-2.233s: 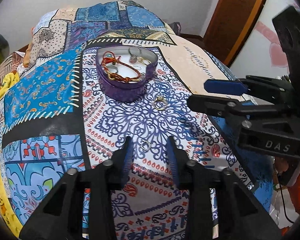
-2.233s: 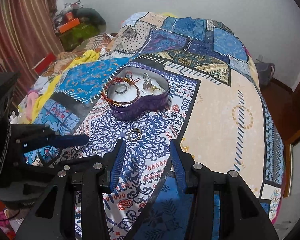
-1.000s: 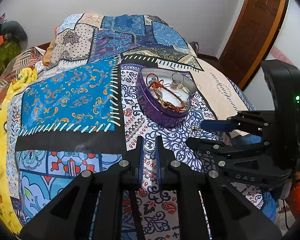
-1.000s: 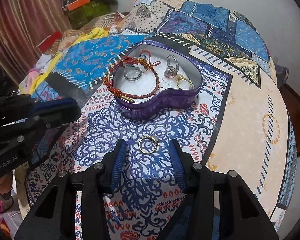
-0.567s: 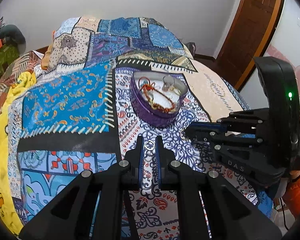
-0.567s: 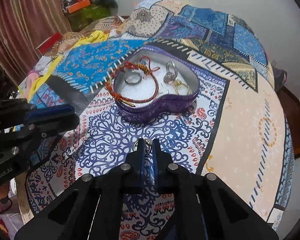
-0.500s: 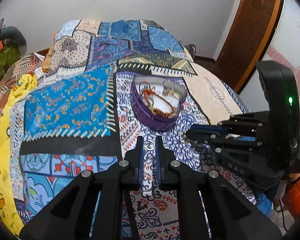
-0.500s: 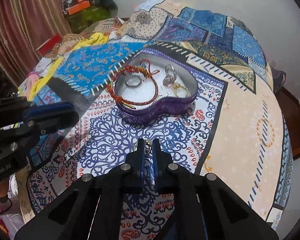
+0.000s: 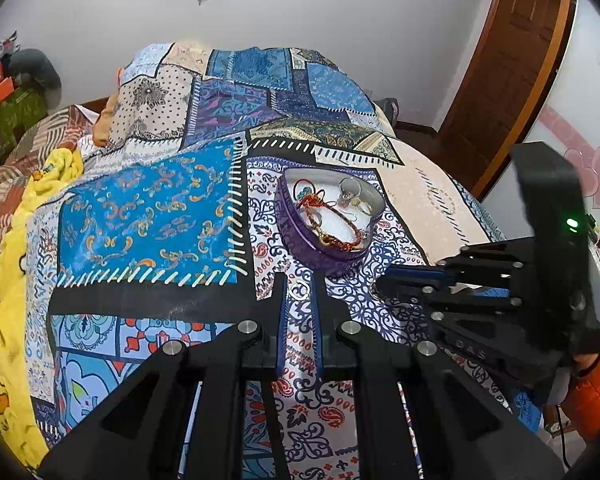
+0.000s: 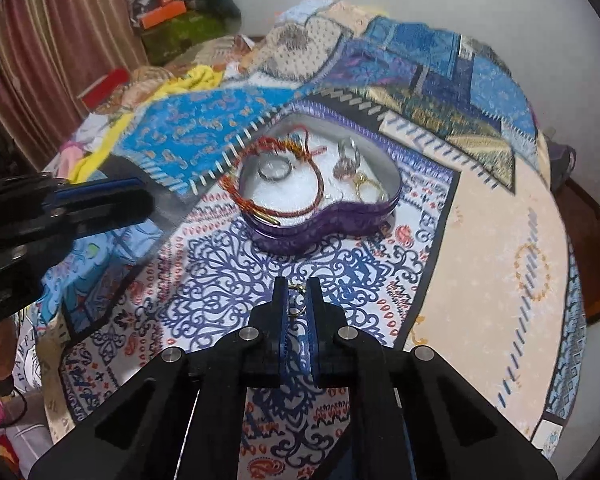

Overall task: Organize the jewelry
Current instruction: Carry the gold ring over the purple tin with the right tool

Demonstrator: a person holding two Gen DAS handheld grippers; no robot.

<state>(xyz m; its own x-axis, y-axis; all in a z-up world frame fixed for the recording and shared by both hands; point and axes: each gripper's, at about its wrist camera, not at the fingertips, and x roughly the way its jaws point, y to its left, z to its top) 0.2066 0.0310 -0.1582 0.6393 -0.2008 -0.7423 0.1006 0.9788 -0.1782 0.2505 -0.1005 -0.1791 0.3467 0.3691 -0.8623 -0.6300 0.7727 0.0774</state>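
Observation:
A purple heart-shaped tin [image 9: 300, 236] [image 10: 352, 224] sits on the patchwork bedspread, holding a red cord bracelet [image 10: 260, 204], a silver ring [image 10: 275, 169] and other rings. My left gripper [image 9: 299, 289] is shut on a small silver ring [image 9: 300, 290], held above the spread just in front of the tin. My right gripper [image 10: 297, 296] is shut on a gold ring [image 10: 295, 289], also held in front of the tin. The right gripper also shows in the left wrist view [image 9: 384, 287], to the right of the tin.
The patchwork bedspread [image 9: 148, 208] covers the whole bed. A yellow blanket [image 9: 4, 280] lies along its left edge. A wooden door [image 9: 516, 60] stands at the right. Boxes and clutter [image 10: 168, 12] lie beyond the bed's far left, by a striped curtain.
Both grippers have shut on rings that lay on the spread, first the left and then the right, and lifted them. Both now hold their rings in front of the tin.

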